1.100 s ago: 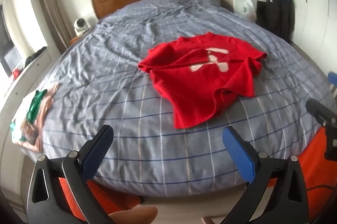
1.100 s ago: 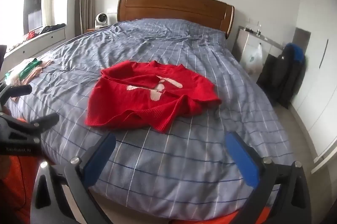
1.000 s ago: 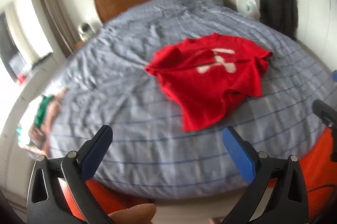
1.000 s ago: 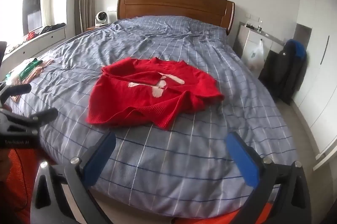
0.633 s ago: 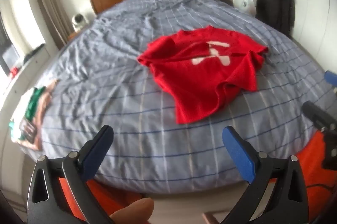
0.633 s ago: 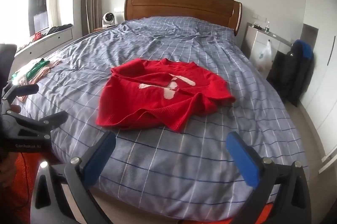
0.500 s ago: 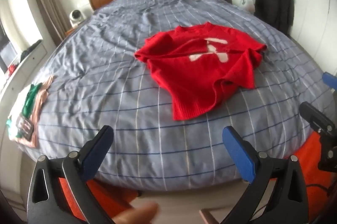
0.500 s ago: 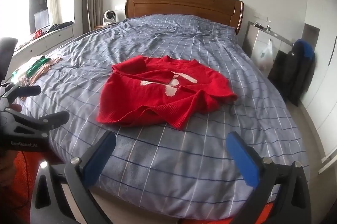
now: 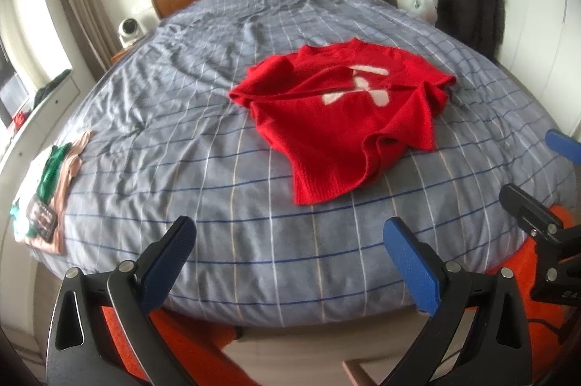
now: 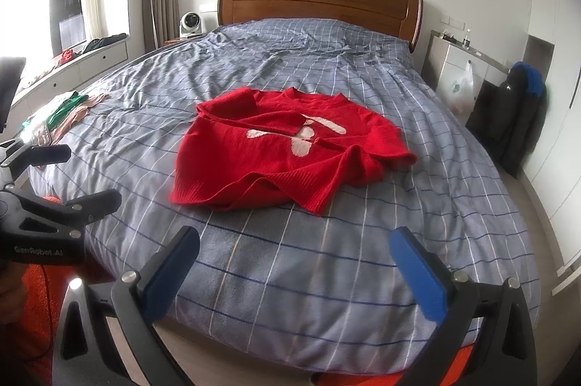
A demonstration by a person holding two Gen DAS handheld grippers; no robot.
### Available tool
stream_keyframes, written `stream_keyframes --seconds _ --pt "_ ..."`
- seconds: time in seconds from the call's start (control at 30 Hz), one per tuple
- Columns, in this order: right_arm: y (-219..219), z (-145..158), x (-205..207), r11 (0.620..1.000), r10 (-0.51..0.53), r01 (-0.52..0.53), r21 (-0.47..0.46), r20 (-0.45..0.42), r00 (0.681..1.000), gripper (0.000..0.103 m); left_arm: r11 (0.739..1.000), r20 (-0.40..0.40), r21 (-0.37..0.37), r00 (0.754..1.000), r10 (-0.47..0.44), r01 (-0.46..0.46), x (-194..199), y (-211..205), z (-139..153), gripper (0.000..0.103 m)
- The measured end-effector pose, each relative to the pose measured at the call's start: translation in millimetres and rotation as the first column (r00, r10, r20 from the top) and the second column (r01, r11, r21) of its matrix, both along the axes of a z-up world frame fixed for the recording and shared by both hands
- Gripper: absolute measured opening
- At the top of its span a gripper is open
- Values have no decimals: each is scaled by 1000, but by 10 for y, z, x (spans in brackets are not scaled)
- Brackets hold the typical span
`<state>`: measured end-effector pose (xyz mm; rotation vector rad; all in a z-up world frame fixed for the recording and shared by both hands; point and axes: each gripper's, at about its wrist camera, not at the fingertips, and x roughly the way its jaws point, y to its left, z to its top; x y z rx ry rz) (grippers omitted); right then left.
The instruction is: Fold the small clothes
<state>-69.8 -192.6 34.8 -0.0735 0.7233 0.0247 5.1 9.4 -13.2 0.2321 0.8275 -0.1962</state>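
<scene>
While my left gripper (image 9: pixel 290 251) and right gripper (image 10: pixel 296 259) gape empty, the rumpled red sweater (image 10: pixel 287 150) hides its own sleeves.

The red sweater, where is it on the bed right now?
The red sweater lies crumpled near the middle of the checked blue bedspread, ahead of both open grippers; the pile of folded clothes sits apart at the bed's left edge.

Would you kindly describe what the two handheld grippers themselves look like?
The left gripper and right gripper look alike: black angular frames with silver screws and two long fingers faced with textured blue pads. Seen from the right wrist, the left one bears white lettering, too blurred to read reliably.
</scene>
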Motion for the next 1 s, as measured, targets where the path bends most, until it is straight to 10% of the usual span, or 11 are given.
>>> stream_keyframes --seconds 1.0 --pt "-5 15 -56 1000 -11 11 12 2 1000 103 1000 37 -11 999 -14 14 -126 -62 124 103"
